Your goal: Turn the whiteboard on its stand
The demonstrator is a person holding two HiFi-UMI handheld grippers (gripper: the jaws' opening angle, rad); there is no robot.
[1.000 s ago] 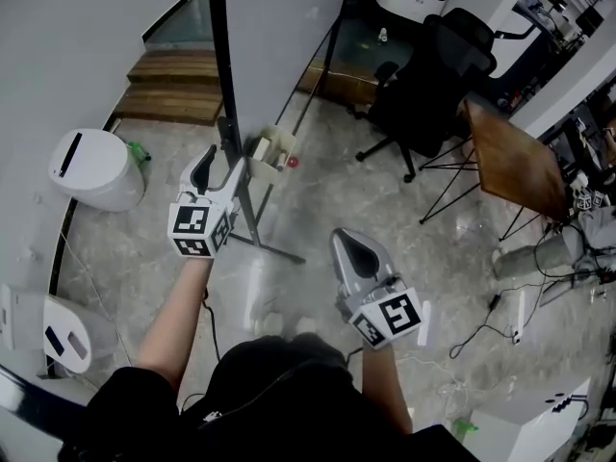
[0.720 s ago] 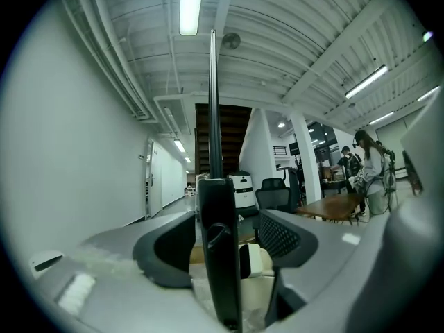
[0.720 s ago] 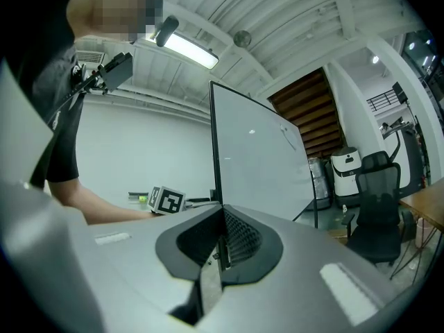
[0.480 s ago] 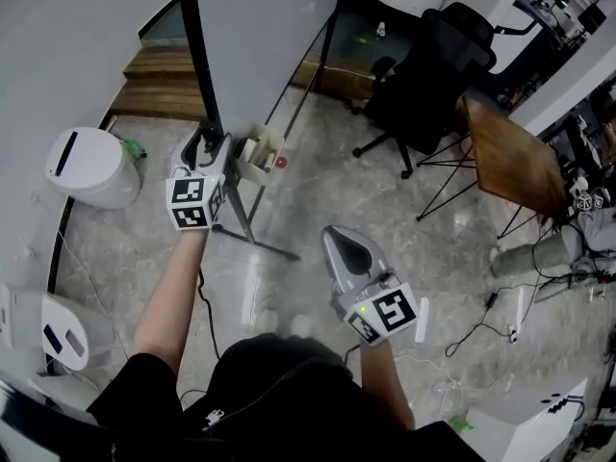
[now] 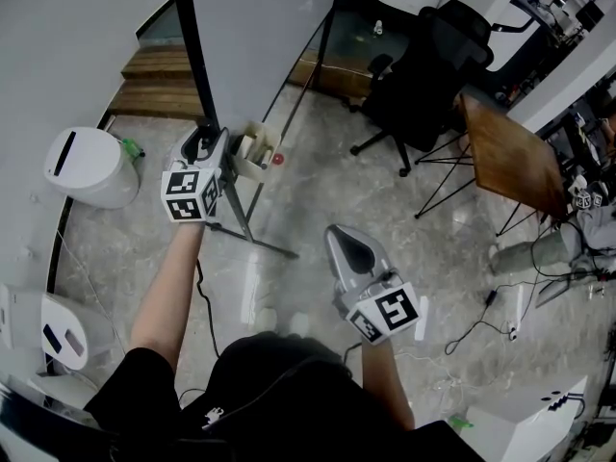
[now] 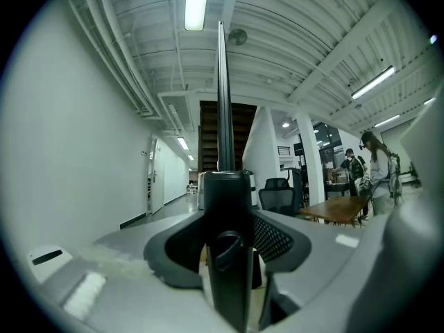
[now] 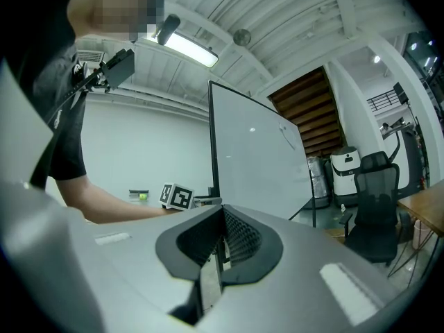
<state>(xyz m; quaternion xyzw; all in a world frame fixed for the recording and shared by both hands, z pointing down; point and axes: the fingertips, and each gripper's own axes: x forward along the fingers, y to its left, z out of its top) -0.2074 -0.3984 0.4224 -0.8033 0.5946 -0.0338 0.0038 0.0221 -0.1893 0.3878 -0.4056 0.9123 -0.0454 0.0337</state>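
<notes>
The whiteboard (image 5: 260,37) stands upright on its wheeled stand (image 5: 255,239), with a black frame edge (image 5: 192,56) on its left side. A small tray (image 5: 255,147) with a red piece hangs at the board's bottom edge. My left gripper (image 5: 204,142) reaches up to that black edge. In the left gripper view the black frame (image 6: 220,103) runs straight up between the jaws, which are closing with both pads against it. My right gripper (image 5: 348,243) hangs lower, over the floor, apart from the board and shut on nothing. The right gripper view shows the board (image 7: 257,158) ahead.
A white bin (image 5: 87,166) stands to the left and wooden steps (image 5: 159,89) lie behind it. A black office chair (image 5: 433,65) and a wooden table (image 5: 505,157) are to the right. Cables (image 5: 481,325) trail on the floor. People (image 6: 378,168) stand far off.
My left gripper has moved left and up onto the board's black edge, and that edge has shifted left with it. The right gripper has hardly moved.
</notes>
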